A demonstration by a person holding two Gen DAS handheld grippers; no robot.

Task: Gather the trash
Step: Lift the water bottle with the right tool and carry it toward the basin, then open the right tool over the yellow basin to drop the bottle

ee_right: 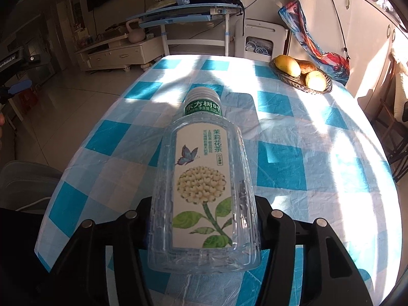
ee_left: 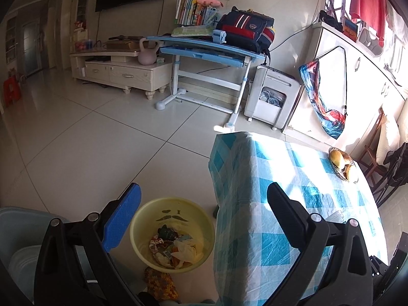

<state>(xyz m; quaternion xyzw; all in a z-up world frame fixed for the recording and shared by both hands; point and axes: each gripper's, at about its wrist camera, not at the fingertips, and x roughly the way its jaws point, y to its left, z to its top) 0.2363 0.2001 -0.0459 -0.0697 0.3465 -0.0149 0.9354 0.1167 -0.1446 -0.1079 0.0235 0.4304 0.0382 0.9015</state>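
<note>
Right wrist view: the right gripper (ee_right: 204, 219) clamps an empty clear bottle (ee_right: 204, 183) by its base, cap pointing away over the checked table (ee_right: 293, 137). A fruit basket (ee_right: 301, 76) sits at the table's far right edge. The left gripper (ee_left: 204, 206) hangs spread wide beside the table's corner, above a yellow bin (ee_left: 142, 229) holding wrappers on the floor.
</note>
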